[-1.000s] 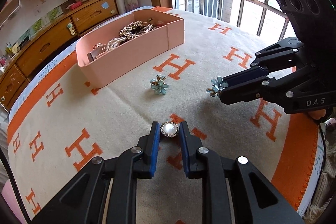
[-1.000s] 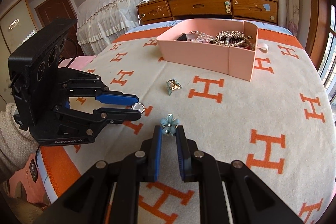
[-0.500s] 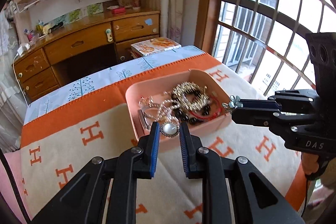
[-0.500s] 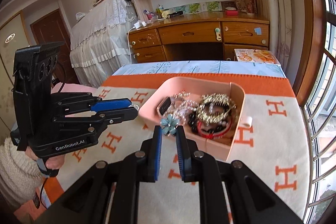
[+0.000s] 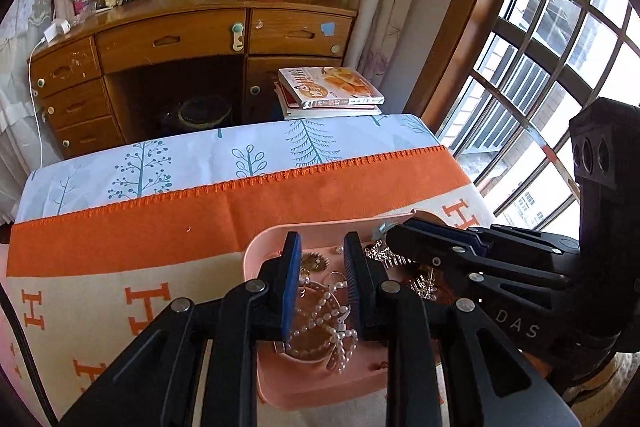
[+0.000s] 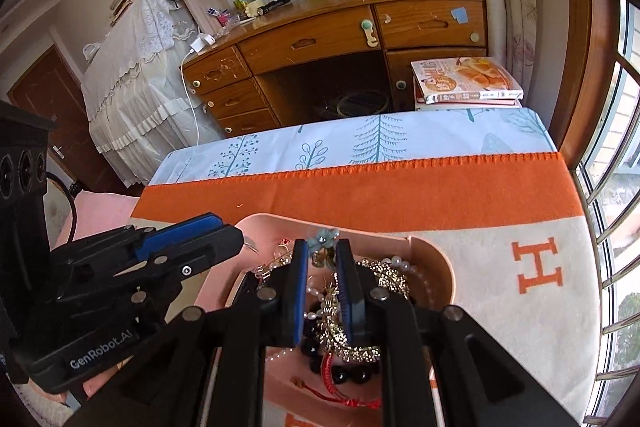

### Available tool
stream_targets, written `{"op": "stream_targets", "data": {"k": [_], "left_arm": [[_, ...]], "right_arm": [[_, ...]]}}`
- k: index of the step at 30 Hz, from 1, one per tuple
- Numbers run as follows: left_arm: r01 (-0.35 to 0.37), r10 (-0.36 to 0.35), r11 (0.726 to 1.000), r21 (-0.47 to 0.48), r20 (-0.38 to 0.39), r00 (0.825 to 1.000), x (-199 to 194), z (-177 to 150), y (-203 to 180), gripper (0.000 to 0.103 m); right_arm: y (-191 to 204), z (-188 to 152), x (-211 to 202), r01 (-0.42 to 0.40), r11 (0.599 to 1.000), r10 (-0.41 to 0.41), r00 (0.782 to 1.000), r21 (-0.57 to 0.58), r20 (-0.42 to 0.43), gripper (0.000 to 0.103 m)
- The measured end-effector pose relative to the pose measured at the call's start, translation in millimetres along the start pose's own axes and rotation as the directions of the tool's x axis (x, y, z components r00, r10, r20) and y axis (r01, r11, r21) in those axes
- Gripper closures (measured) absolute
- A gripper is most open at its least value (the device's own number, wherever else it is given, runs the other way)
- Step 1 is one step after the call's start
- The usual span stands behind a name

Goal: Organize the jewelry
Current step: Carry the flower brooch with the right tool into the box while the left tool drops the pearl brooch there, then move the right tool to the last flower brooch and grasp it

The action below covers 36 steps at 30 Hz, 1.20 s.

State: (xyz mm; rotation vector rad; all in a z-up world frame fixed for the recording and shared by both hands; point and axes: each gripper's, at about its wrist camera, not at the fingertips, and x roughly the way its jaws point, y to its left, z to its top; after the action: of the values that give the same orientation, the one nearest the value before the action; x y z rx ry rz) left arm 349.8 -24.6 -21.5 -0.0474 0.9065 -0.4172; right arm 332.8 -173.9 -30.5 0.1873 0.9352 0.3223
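Right claw (image 6: 322, 259) around blue flower (image 6: 325, 238)

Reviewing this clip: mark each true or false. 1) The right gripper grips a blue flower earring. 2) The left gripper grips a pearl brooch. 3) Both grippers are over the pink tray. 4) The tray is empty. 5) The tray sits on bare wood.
1) True: the right gripper pinches the small blue flower-shaped earring at its tips.
2) False: the left gripper is open, with nothing between its fingers.
3) True: both hover above the pink plastic tray.
4) False: it holds white pearl strands, black beads and other pieces.
5) False: it rests on a cream blanket with orange H letters.
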Motion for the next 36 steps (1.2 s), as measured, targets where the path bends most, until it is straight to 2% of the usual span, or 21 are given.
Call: {"op": "stream_targets", "data": {"k": [2,4,5,14,16,19,23,25,27,29,33,36], "left_arm": [[-0.002,0.002,1.0,-0.008,-0.008,1.0,2.5,-3.5,0.0,0.073],[-0.009,0.009,1.0,-0.011,-0.012,1.0,2.8,-6.9,0.5,0.057],[-0.02,0.019,1.0,-0.013,-0.008,1.0,1.2,-8.6,1.1,0.055],[-0.062,0.062,0.998,0.006,0.023,0.998,-38.0,-48.4,0.9,0.052],[-0.08,0.08,0.997,-0.012,0.026,0.996,-50.0,-60.5,2.5,0.043],[-0.117,0.12,0.991,-0.065,0.045,0.992,-69.4,-79.4,9.6,0.036],[-0.179,0.191,0.971,-0.159,0.058,0.98,-92.0,-103.0,22.9,0.032],[-0.208,0.228,0.953,-0.222,0.067,0.971,-102.9,-116.4,30.1,0.023],[-0.246,0.273,0.933,-0.263,0.073,0.959,-111.5,-130.2,34.2,0.019],[-0.274,0.31,0.917,-0.291,0.084,0.947,-118.6,-145.0,35.0,0.019],[-0.32,0.371,0.884,-0.341,0.095,0.924,-125.4,-171.9,34.3,0.019],[-0.355,0.411,0.87,-0.341,0.105,0.906,-125.3,-186.2,30.6,0.018]], "right_arm": [[-2.2,-2.0,4.1,0.008,1.0,-0.008,1.0,0.012,-0.014,0.088],[-3.1,-5.6,5.2,0.012,1.0,-0.012,1.0,0.007,-0.021,0.088],[-3.0,-8.3,4.4,0.014,1.0,-0.014,1.0,0.007,-0.025,0.088],[15.6,-50.9,-34.6,-0.039,0.997,0.039,0.999,-0.071,-0.008,0.088],[21.6,-65.4,-45.4,-0.061,0.994,0.061,0.998,-0.088,-0.002,0.077],[29.6,-87.0,-59.0,-0.085,0.991,0.086,0.996,-0.107,0.008,0.072],[39.2,-113.2,-69.2,-0.094,0.986,0.095,0.995,-0.138,0.001,0.072],[43.5,-125.8,-73.7,-0.093,0.983,0.094,0.996,-0.157,-0.001,0.072],[46.8,-138.3,-78.1,-0.083,0.982,0.085,0.996,-0.172,0.004,0.071],[48.4,-149.8,-80.5,-0.077,0.982,0.08,0.997,-0.173,0.005,0.071],[49.8,-168.5,-78.4,-0.075,0.986,0.075,0.997,-0.149,-0.003,0.061],[53.6,-179.5,-68.7,-0.046,0.985,0.042,0.999,-0.166,-0.023,0.061]]}}
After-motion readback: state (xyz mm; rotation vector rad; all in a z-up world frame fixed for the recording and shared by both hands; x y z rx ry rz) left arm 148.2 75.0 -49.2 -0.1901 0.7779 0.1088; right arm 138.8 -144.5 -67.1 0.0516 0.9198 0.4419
